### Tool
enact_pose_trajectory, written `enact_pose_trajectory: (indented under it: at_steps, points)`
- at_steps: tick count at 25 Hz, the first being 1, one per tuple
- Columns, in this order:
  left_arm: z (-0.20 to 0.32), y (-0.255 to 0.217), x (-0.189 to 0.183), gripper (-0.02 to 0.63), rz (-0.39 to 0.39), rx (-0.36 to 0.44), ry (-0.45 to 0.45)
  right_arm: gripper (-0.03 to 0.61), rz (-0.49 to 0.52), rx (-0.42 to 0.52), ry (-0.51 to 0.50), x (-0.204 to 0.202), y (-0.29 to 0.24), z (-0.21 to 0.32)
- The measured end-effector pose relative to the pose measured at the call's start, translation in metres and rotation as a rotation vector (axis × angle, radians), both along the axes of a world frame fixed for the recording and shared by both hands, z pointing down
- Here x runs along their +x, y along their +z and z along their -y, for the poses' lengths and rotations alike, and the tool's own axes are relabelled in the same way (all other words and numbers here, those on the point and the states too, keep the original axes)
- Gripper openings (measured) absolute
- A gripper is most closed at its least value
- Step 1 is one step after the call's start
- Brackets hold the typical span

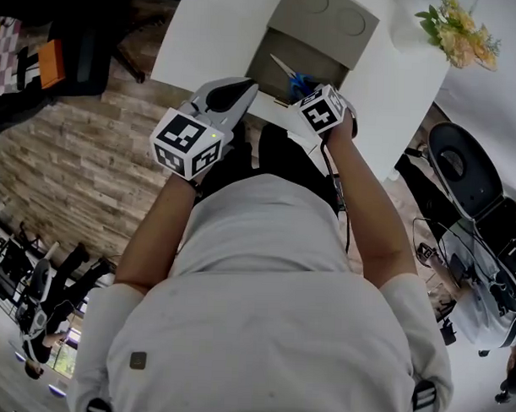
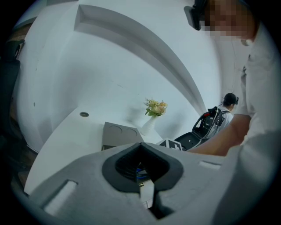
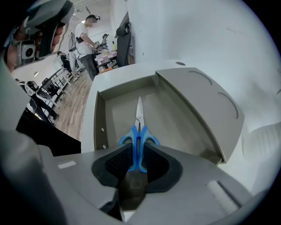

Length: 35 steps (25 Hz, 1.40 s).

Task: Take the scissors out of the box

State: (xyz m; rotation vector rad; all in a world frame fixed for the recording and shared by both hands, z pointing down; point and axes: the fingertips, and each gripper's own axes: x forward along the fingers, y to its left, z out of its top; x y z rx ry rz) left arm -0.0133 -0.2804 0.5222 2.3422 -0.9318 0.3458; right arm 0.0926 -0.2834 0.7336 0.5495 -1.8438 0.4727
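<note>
An open grey box [image 1: 264, 68] sits on the white table [image 1: 213, 39], its lid [image 1: 328, 22] folded back. Blue-handled scissors [image 3: 138, 115] lie inside it, blades pointing away from me. My right gripper [image 3: 138, 157] points steeply down into the box, and its black pads press on the blue handles from both sides. From the head view the scissors [image 1: 290, 74] show just past the right gripper [image 1: 302, 91]. The left gripper [image 1: 238, 92] hovers at the box's near left corner, jaws together and holding nothing. In its own view the left gripper [image 2: 143, 166] blocks most of the box [image 2: 118, 134].
A white vase of flowers [image 1: 458, 35] stands on the table right of the box. An open black case [image 1: 462, 166] lies on the floor to the right. Wooden flooring and office chairs are at the left; another person works at a far desk [image 3: 85, 39].
</note>
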Motion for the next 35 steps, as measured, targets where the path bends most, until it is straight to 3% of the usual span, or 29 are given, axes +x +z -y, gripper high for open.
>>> enact_pose_trajectory:
  at_steps: [9, 19, 35]
  points:
    - [-0.018, -0.015, -0.02, 0.005, 0.004, 0.032, -0.006, 0.097, 0.035, 0.034, 0.071, 0.0, -0.018, -0.001]
    - [-0.039, -0.041, -0.033, 0.005, -0.006, 0.083, 0.03, 0.097, 0.071, 0.143, 0.164, 0.0, -0.064, -0.01]
    - [-0.07, -0.082, -0.045, 0.005, -0.002, 0.186, 0.157, 0.097, 0.252, 0.343, 0.378, -0.003, -0.173, -0.045]
